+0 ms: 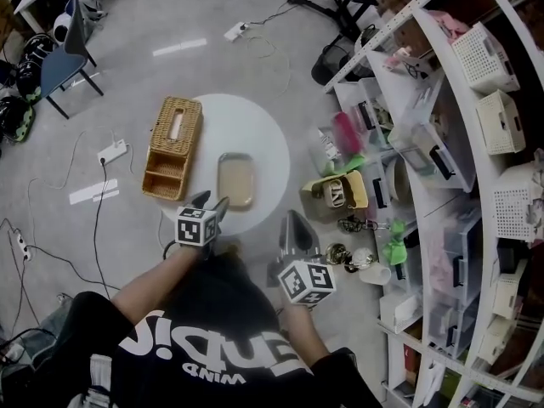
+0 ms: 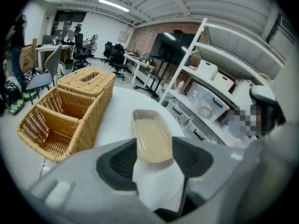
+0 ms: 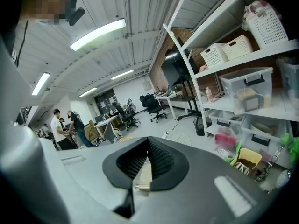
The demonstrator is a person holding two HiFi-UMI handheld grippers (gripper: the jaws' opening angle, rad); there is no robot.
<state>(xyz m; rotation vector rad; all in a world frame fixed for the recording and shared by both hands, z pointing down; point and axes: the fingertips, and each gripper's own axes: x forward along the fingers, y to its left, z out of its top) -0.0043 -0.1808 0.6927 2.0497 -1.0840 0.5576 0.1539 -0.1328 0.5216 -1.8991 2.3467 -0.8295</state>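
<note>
Jaws of the left gripper (image 1: 210, 201) stand clearly apart, released, with nothing gripped between them. In the left gripper view the gap frames the near end of a shallow beige tray (image 2: 150, 134), which lies just beyond the fingertips and does not touch them (only bare white tabletop shows lower in the gap). The head view puts this gripper at the near edge of the round white table (image 1: 255, 126), aimed at the tray (image 1: 235, 179), which sits near the table's middle, a little towards the near side. To the left of the tray, along the table's left edge, lies a wicker basket (image 1: 172, 147). Its open compartments are at the near end and its lidded part, with a slot in the top, at the far end. In the left gripper view the basket (image 2: 70, 111) stands close beside the tray but apart from it. The right gripper (image 1: 293, 218) hangs off the table's near right edge, over the floor, with its jaws clenched tip to tip on nothing. In the right gripper view the pads meet at their tips (image 3: 148, 140), and a strip of the tray (image 3: 142, 175) shows far off through the narrow slit beneath. White shelving (image 1: 442, 143) with bins runs along the right.
</note>
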